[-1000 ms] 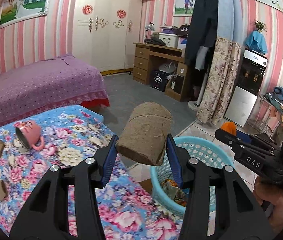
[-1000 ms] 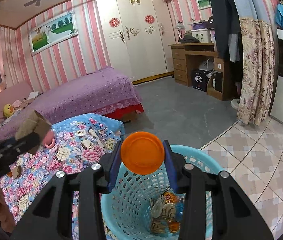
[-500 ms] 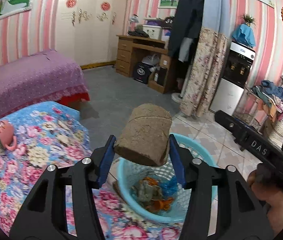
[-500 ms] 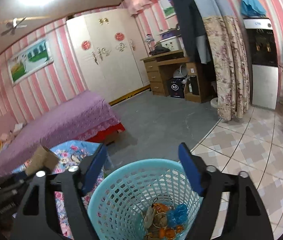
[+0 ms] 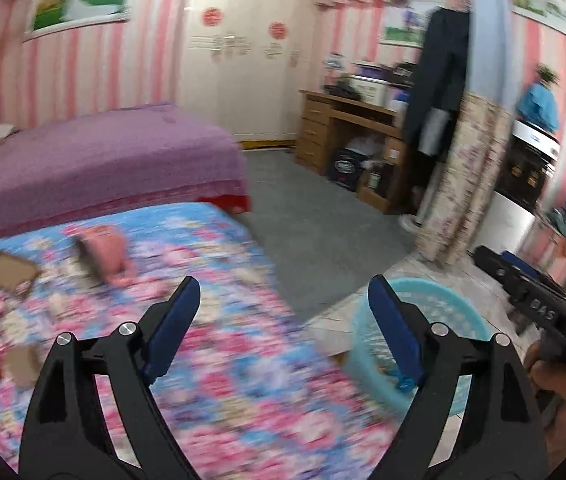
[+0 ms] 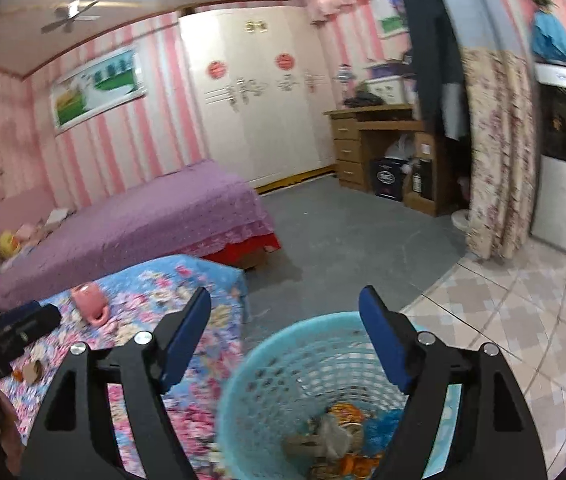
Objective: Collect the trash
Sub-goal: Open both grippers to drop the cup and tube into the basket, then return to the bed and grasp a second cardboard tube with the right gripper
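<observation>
This is a bedroom in a home. Ahead of the tool stand a purple bed [image 6: 155, 216], a big white wardrobe [image 6: 259, 100] and pink striped walls [image 6: 155, 120].

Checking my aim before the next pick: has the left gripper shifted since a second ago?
Yes. The left gripper has swung toward the floral table; the blue basket now sits off its right finger, and its empty jaws are opening.

Pink-striped bedroom under a bright ceiling light

A white wardrobe [image 6: 259, 96] stands on the back wall, a purple-covered bed [image 6: 143, 220] to its left, a wooden desk [image 6: 379, 148] to its right; grey floor [image 6: 347, 240] meets patterned tiles [image 6: 523, 320].
</observation>
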{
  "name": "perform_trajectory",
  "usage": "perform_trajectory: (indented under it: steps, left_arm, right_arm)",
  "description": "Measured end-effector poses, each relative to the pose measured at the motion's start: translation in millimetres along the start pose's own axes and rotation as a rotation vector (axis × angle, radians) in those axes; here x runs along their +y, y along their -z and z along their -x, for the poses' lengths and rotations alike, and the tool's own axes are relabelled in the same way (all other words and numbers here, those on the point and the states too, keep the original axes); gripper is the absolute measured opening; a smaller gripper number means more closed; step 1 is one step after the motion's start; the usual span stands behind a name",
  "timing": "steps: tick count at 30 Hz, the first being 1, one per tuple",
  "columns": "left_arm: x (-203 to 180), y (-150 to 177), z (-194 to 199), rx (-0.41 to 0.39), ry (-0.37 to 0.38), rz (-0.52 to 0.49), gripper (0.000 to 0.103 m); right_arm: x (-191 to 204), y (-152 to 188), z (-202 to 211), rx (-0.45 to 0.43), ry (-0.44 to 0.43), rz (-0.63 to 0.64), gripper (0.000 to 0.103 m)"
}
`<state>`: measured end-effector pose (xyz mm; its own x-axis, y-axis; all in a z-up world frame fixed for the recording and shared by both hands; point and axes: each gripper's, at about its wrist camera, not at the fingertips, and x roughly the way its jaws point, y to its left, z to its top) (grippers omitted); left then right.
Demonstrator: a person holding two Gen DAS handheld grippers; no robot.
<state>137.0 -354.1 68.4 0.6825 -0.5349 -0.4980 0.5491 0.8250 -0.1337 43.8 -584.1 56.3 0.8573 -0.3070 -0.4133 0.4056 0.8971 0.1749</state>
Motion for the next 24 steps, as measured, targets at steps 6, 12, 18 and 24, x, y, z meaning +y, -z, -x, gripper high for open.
perform_trajectory:
  steps: [6,12,18,24]
  left_arm:
    - [86.9,5.4,53.7,-0.047,-0.158,0.017,0.084]
    - [178.7,17.0,107.0,-0.109,-0.302,0.138,0.084]
    - [242.6,43.3,125.1,-0.101,-0.425,0.200,0.084]
    - [289.4,71.0,124.6,-0.075,-0.484,0.259,0.084]
  right_arm:
    - [88.6,12.9,-6.6,0.025,-0.114,0.140,0.076]
    - [172.8,29.2,-8.3,0.035,-0.233,0.244,0.076]
    - [253.9,61.4,-24.3,0.112,-0.381,0.292,0.076]
    - [323.0,96.5,-46.7,0.184,-0.419,0.394,0.076]
